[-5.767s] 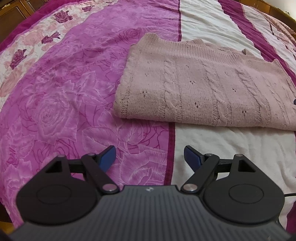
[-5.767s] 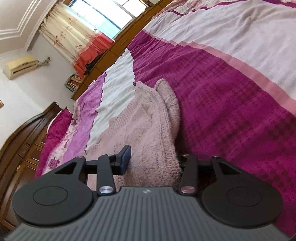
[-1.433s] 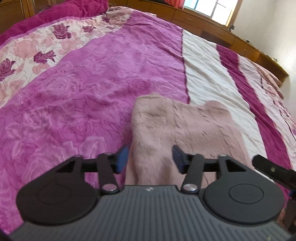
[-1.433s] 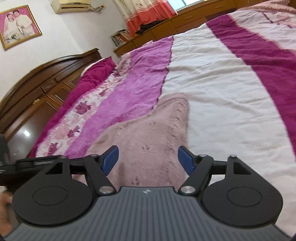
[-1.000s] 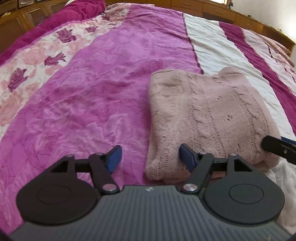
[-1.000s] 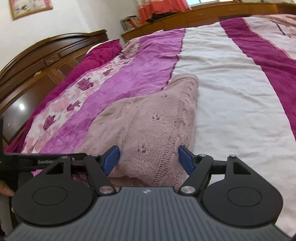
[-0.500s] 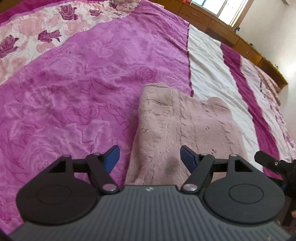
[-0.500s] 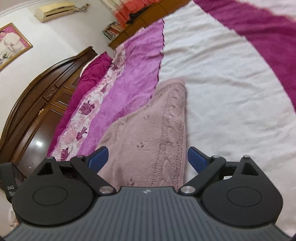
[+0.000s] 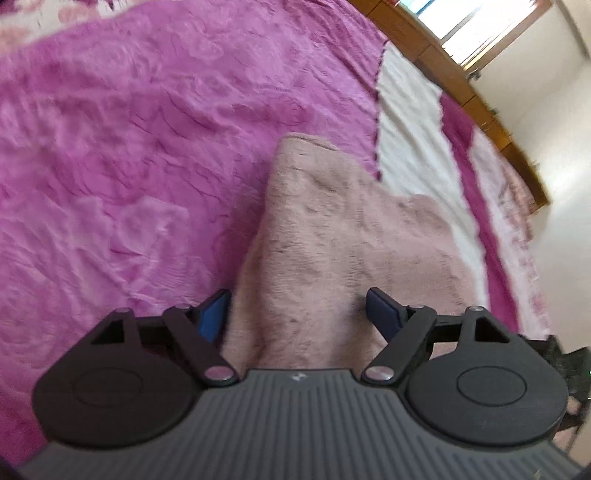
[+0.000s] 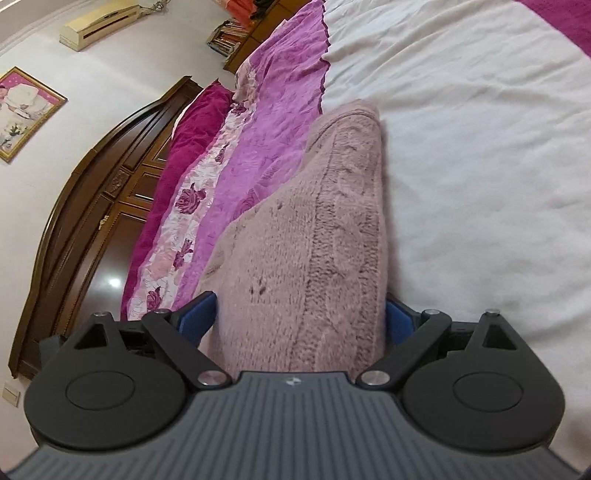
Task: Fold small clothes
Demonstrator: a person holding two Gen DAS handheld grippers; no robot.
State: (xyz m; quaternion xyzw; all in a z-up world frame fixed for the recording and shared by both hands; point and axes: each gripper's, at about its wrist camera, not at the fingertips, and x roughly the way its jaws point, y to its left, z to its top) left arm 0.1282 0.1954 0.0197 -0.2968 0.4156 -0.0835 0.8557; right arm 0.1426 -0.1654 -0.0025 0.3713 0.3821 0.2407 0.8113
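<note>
Spreading wide, the left gripper [image 9: 297,314] had its blue-padded fingers [image 9: 212,314] parted on either side of the near end of the folded dusty-pink cable-knit sweater [image 9: 343,236], the pads not pressed into the knit. The left-wrist view was blurred, so I could not tell whether the left pad brushed the wool. The right gripper [image 10: 301,317] was also released, its blue pads [image 10: 195,314] straddling the sweater [image 10: 314,229] at its near edge, with the cloth filling the gap between them; the right pad was mostly hidden behind the knit.

The sweater lay flat on the bed, across the seam where the magenta rose-patterned bedspread [image 9: 129,147] met the white stripe [image 10: 480,129] of the same cover. Beyond it, the right-wrist view showed a dark carved wooden headboard [image 10: 92,206], a framed picture [image 10: 22,110] on the wall and a cream air-conditioning unit [image 10: 103,26] high up. A low wooden cabinet [image 9: 443,77] ran under the window.
</note>
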